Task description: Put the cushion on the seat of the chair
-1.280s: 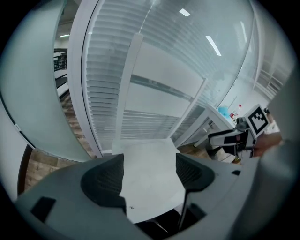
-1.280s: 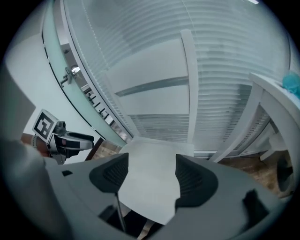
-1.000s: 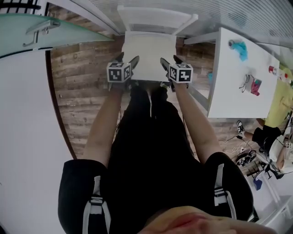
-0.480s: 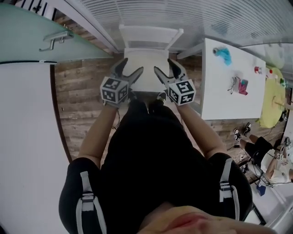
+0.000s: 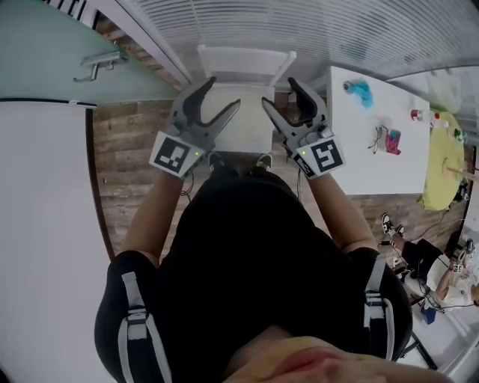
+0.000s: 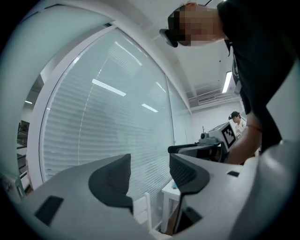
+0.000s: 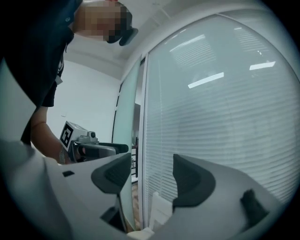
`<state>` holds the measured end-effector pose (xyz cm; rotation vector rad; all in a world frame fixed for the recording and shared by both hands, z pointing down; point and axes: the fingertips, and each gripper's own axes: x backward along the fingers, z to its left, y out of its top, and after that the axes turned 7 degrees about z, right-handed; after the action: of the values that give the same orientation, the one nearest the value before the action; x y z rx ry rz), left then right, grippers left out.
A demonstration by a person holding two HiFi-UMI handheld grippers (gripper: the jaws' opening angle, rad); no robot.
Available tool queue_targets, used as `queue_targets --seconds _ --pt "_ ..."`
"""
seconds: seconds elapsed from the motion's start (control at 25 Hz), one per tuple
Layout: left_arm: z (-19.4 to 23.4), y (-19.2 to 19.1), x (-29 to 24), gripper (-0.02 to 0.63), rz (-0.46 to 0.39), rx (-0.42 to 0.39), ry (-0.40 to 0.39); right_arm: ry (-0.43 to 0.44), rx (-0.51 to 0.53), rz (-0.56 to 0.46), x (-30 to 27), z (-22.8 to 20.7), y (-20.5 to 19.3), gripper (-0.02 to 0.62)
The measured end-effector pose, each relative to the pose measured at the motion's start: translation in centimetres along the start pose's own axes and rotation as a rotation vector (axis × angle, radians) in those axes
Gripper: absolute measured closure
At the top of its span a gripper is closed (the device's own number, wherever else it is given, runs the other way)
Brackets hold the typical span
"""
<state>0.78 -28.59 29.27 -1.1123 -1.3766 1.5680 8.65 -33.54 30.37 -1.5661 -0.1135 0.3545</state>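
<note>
The pale cream square cushion (image 5: 247,129) is seen lying on the seat of the white straight-backed chair (image 5: 243,58), which is set against white slatted window blinds (image 5: 299,22). Above it, the left gripper (image 5: 222,93) is held with its grey jaws apart and closing, with nothing between them. The right gripper (image 5: 278,91) is likewise held spread wide, and nothing is gripped by it.

A wood-plank floor (image 5: 127,164), white table (image 5: 359,142) and slatted blinds (image 5: 299,22) behind glass.

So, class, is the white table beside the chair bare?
No, a turquoise object and other small items lie on the white table.
</note>
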Motion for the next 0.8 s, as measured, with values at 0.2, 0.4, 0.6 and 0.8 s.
queue_targets --seconds 0.2,0.4,0.6,0.8 --pt "-0.4 2.4 1.1 0.511 -0.061 -0.044 0.025 -0.034 0.085 -0.101 1.2 1.0 3.7 0.56" --pt "-1.3 2.2 1.4 0.594 -0.067 -0.073 0.033 -0.016 0.051 -0.108 1.0 2.3 4.1 0.58" --pt "-1.9 1.6 1.4 0.594 -0.057 -0.085 0.033 -0.007 0.043 -0.08 1.2 2.7 3.3 0.58" --pt "-1.8 1.1 1.3 0.595 -0.04 -0.08 0.047 -0.004 0.05 -0.074 1.6 2.8 3.1 0.58"
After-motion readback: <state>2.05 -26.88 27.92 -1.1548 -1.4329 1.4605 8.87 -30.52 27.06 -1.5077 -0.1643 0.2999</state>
